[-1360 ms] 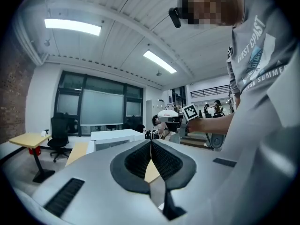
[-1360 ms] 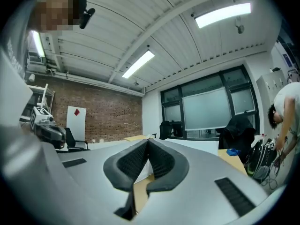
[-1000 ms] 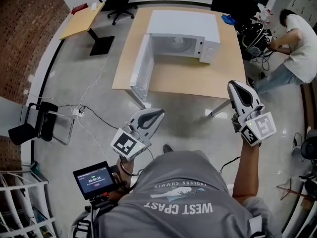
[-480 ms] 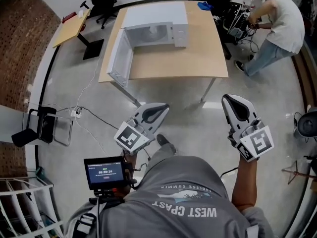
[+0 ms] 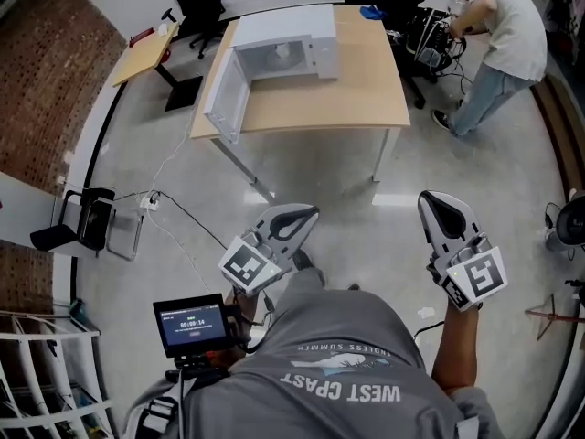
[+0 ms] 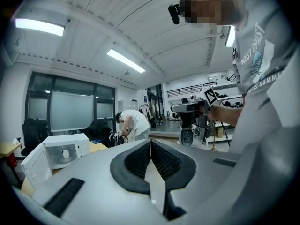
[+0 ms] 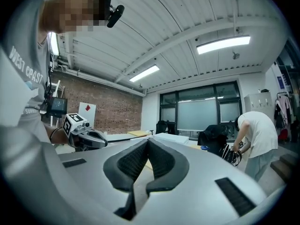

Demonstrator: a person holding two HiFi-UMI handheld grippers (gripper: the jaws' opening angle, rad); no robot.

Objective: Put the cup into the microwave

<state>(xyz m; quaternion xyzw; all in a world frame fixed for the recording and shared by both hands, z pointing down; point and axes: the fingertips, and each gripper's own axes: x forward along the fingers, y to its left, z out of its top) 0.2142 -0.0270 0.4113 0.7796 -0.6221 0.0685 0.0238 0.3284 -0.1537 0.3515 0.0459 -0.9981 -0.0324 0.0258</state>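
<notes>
The white microwave [image 5: 279, 48] stands on the wooden table [image 5: 347, 90] far ahead, its door [image 5: 227, 99] swung open to the left. A small white cup [image 5: 281, 51] shows inside its cavity, also seen in the left gripper view as a pale cup [image 6: 65, 153] in the microwave [image 6: 58, 154]. My left gripper [image 5: 303, 216] and right gripper [image 5: 437, 201] hang over bare floor, well short of the table. Both are shut with nothing between the jaws. The left gripper's [image 6: 150, 143] pads meet, and so do the right gripper's [image 7: 147, 142].
A person in a white shirt [image 5: 498, 26] bends over gear right of the table. A black chair [image 5: 78, 227] and a floor cable [image 5: 178, 204] lie to the left. A small yellow side table [image 5: 146, 48] stands at the back left. A screen [image 5: 192, 323] is mounted at my left side.
I have backed away from the table: the microwave and table look smaller and sit higher in the head view. Both grippers came back with me and stayed shut.
</notes>
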